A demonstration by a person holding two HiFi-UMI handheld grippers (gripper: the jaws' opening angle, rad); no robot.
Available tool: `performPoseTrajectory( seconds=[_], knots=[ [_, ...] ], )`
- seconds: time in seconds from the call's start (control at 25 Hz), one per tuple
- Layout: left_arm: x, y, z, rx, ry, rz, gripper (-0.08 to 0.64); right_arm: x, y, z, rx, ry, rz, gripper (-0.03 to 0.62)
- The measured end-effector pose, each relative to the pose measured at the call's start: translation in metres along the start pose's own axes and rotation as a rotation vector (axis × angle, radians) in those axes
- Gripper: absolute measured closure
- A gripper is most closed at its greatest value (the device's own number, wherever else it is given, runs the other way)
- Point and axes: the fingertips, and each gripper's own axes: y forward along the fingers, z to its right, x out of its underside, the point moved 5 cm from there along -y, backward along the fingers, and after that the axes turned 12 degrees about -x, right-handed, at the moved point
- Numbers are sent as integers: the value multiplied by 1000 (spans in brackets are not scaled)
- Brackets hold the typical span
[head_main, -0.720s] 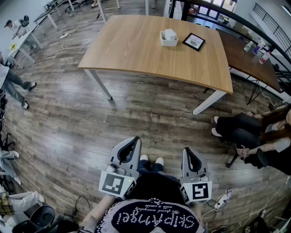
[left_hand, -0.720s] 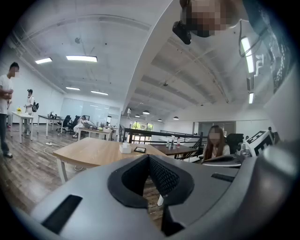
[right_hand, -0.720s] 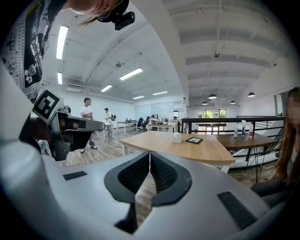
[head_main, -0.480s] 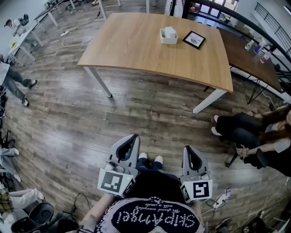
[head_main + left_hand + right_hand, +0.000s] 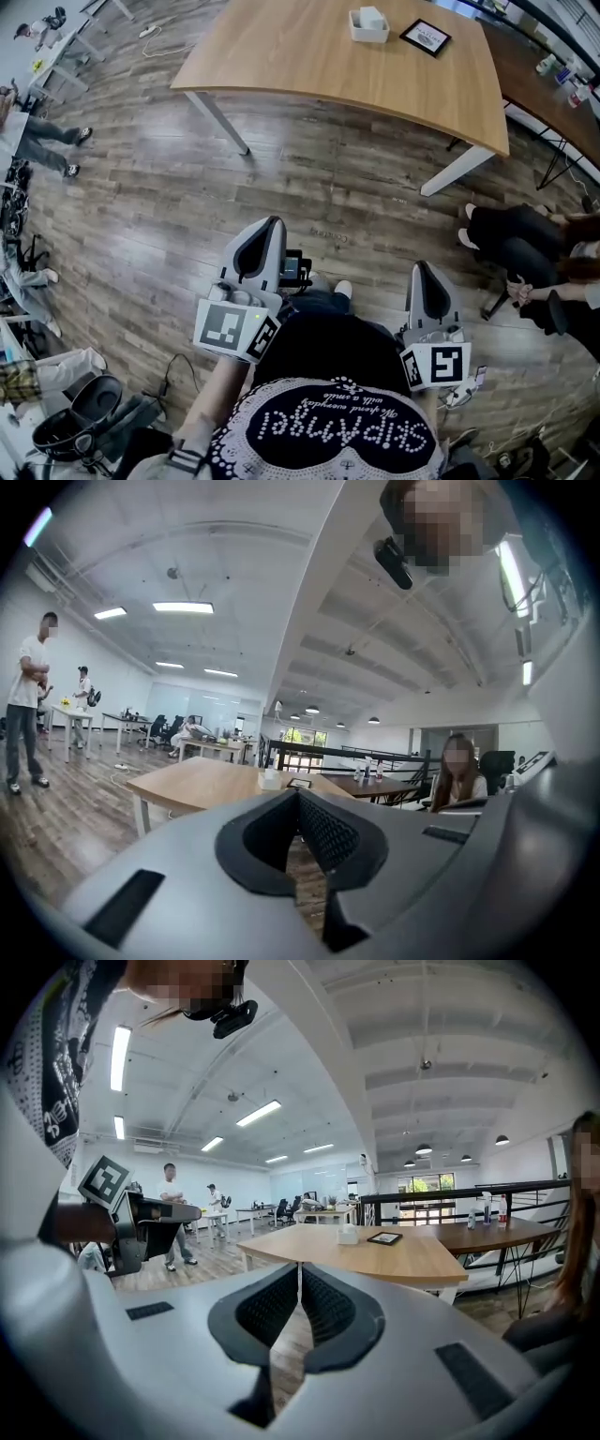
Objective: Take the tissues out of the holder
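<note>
Wooden counter [image 5: 309,56] carries the white holder [image 5: 369,28], tissues [image 5: 371,15] inside, toward its far edge. My left tool [image 5: 265,230] and right tool [image 5: 425,272], well short of the counter, are both closed, empty.

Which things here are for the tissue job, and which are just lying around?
For the job:
- tissues
- white holder
- left gripper and right gripper, both shut and empty

Just lying about:
- framed picture
- bottles on the dark table
</note>
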Motion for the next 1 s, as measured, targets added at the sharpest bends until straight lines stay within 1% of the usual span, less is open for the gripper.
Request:
performPoseTrajectory(
  seconds=[0.16, 0.28, 0.52, 0.84, 1.0],
  knots=[
    [7, 0, -2, -29, -6, -19, 555, 8, -6, 11, 12, 36, -2, 572],
    [5, 10, -3, -29, -13, -31, 555, 5, 3, 19, 13, 42, -6, 572],
    [-1, 64, -22, -20, -58, -42, 555, -2, 50, 44, 39, 40, -29, 572],
    [-28, 139, -66, 15, -42, -61, 555, -34, 118, 59, 101, 58, -33, 572],
    [-35, 168, -81, 34, -39, -64, 555, -41, 142, 63, 119, 65, -44, 574]
  ],
)
